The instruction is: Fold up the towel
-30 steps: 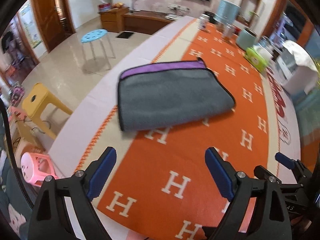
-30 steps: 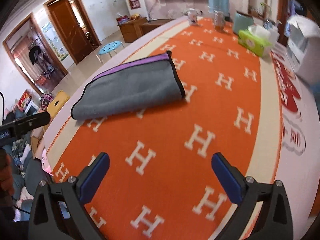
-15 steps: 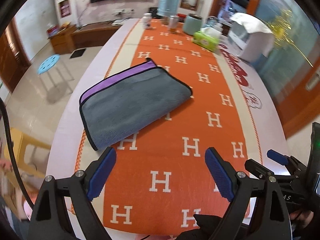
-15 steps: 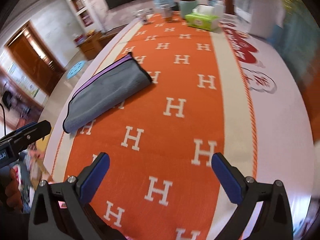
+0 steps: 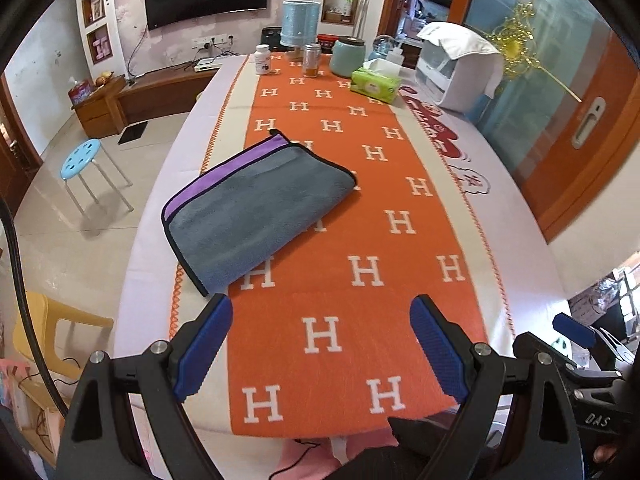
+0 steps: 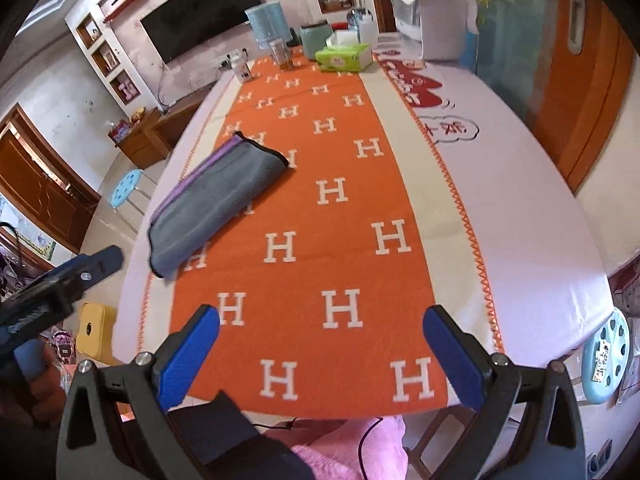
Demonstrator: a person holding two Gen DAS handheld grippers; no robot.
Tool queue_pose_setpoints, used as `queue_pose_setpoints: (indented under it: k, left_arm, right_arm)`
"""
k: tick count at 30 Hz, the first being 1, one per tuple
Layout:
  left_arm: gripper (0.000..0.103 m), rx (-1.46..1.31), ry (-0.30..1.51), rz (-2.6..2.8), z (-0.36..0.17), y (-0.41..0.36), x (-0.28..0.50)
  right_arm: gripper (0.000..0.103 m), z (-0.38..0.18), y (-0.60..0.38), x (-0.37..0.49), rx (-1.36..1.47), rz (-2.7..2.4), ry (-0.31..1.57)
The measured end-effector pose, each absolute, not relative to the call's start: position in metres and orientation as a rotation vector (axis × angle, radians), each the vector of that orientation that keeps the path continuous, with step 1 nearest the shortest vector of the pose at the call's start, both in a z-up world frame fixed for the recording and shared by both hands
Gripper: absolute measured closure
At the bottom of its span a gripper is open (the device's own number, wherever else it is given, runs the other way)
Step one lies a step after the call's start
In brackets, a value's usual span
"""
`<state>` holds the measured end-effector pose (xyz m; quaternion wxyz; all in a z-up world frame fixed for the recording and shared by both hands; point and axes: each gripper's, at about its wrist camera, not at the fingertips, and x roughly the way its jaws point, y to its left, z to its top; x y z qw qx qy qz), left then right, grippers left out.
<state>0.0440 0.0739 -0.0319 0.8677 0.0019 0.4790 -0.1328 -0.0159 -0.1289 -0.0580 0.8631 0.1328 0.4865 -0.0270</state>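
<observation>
Left wrist view, towel: the towel (image 5: 256, 210) is laid folded on the counter (image 5: 500, 184), grey face up with a purple strip left showing along its far edge; it straddles the left border of the orange runner (image 5: 360, 240), so the fold is judged done or nearly so
Left wrist view, left tongs: the left tongs (image 5: 320, 344) are held spread wide with nothing between the pads, above the near counter edge and apart from the towel, judged a stand-off pose
Left wrist view, surroundings: a tissue box (image 5: 376, 85), jars and a white appliance (image 5: 456, 72) are ranged at the far end, well apart from the towel; nothing is seen between tongs and towel
Right wrist view, right tongs: the right tongs (image 6: 320, 352) are likewise gaping and empty, over the near runner; the towel (image 6: 216, 204) is seen far to the left
Right wrist view, obstacles: only the left tongs intrude, at the left edge
</observation>
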Motion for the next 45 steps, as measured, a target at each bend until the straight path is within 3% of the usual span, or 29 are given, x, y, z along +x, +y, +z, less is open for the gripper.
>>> queue_pose_setpoints:
  k: [13, 17, 45]
  left_arm:
    - [0.013, 0.037, 0.921, -0.147, -0.008, 0.052, 0.007]
    - [0.001, 0.044, 0.892, -0.092, -0.005, 0.05, 0.0]
    - [0.001, 0.072, 0.855, -0.065, -0.002, 0.033, 0.012]
  right_arm:
    - [0.001, -0.012, -0.124, -0.039, 0.204, -0.021, 0.968]
    - [0.0, -0.008, -0.131, -0.04, 0.194, -0.03, 0.935]
    - [0.0, -0.019, -0.14, -0.016, 0.176, 0.014, 0.946]
